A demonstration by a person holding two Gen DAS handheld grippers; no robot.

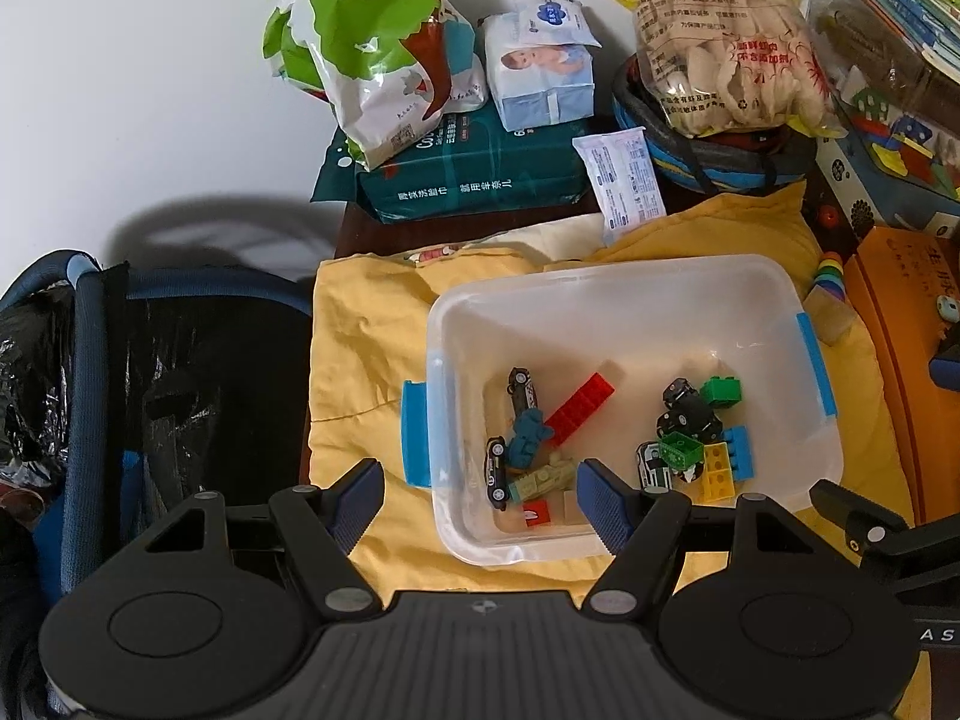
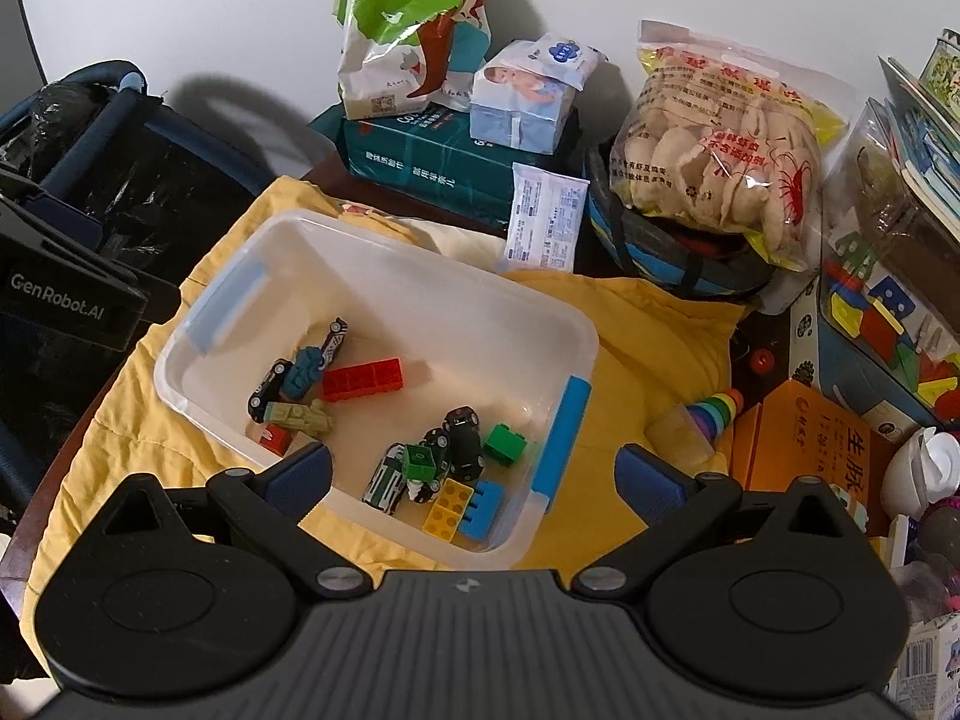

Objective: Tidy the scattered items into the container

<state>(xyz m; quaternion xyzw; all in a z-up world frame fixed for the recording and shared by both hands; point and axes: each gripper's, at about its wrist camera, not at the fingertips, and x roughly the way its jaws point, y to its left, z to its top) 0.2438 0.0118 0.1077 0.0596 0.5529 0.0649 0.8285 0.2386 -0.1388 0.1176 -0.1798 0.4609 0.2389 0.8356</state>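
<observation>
A clear plastic bin (image 1: 606, 282) with blue latches sits on a yellow cloth (image 1: 360, 330). It also shows in the right wrist view (image 2: 384, 252). Inside lie toy cars (image 1: 522, 390), a long red brick (image 1: 581, 408), green, yellow and blue bricks (image 1: 720, 468) and a tan toy (image 1: 540, 483). My left gripper (image 1: 480, 501) is open and empty over the bin's near left corner. My right gripper (image 2: 474, 474) is open and empty above the bin's near right edge. A rainbow stacking toy (image 2: 717, 408) and a pale block (image 2: 681, 435) lie outside the bin on the right.
Behind the bin stand a green-white bag (image 1: 372, 42), a tissue pack (image 1: 540, 78), a dark green pack (image 1: 474, 180) and a snack bag (image 1: 720, 42). An orange box (image 2: 810, 450) and toy boxes (image 2: 888, 300) crowd the right. A dark blue bag (image 1: 150, 360) lies left.
</observation>
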